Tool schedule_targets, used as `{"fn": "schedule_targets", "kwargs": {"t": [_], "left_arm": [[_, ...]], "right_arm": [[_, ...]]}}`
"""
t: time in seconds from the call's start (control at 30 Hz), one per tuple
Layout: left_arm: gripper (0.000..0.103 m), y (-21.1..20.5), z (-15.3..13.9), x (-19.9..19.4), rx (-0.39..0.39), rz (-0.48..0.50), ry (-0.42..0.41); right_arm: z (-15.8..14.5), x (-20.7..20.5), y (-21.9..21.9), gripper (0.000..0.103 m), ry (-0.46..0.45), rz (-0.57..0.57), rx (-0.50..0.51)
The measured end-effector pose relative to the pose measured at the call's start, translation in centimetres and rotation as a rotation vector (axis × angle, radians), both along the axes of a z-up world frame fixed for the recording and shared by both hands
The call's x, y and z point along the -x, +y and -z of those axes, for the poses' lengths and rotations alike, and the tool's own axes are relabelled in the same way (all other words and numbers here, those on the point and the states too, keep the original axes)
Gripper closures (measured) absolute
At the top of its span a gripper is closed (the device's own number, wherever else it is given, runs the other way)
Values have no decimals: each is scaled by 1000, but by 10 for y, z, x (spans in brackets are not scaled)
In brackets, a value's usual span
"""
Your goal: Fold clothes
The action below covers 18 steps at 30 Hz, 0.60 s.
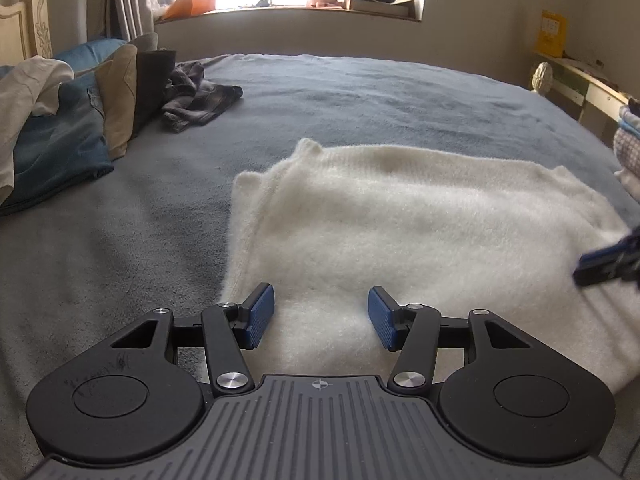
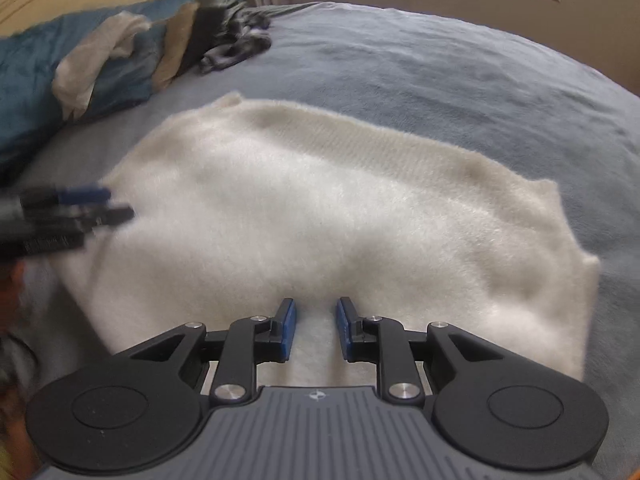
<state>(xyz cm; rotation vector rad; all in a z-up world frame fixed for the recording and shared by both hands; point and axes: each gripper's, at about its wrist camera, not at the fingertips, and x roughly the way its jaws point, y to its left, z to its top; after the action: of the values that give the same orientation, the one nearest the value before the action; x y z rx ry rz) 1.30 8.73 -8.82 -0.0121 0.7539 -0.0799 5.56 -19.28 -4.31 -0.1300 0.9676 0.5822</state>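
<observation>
**Bed with 1 white fleece garment and 2 grippers**

1. White fleece garment [image 1: 400, 232]: fluffy, cream-white, lying flat on the bed; fills the centre and right of the left wrist view and the centre of the right wrist view [image 2: 320, 216]. A ribbed band runs along its far edge.

2. Bed [image 1: 360, 92]: covered by a grey-blue blanket, reaching from the lower left to the upper right of both frames.

3. Left gripper [image 1: 321, 318]: lower centre of its own view, over the near edge of the garment. Blue-padded fingers [image 1: 262, 316] spread well apart, nothing between them but the fleece below. Also seen blurred at the left edge of the right wrist view [image 2: 80, 208], over the garment's left side.

4. Right gripper [image 2: 316, 330]: lower centre of its own view, over the near edge of the garment. Fingers [image 2: 289, 330] spread narrowly with a clear gap, pinching nothing. Seen blurred at the right edge of the left wrist view [image 1: 608, 260].

5. Pile of clothes [image 1: 80, 120]: blue, tan, dark and pale pieces, upper left, on the bed.

6. Dark plaid garment [image 1: 200, 96]: crumpled, just beside the pile.

7. Window sill [image 1: 288, 10]: top of frame, carrying assorted items.

8. Stack of folded cloth [image 1: 628, 144]: right edge.
</observation>
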Motion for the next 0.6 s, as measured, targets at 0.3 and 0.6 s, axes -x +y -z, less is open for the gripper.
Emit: {"fn": "schedule_targets", "kwargs": {"t": [0.3,0.6], "left_arm": [[49,-1,-2,-3,0,-6,18],[48,3,-2,-4,39,-20,30]], "right_arm": [[24,-3,26,79,-14,-59,-16],[20,7,56,78,-42,-127,-61]]}}
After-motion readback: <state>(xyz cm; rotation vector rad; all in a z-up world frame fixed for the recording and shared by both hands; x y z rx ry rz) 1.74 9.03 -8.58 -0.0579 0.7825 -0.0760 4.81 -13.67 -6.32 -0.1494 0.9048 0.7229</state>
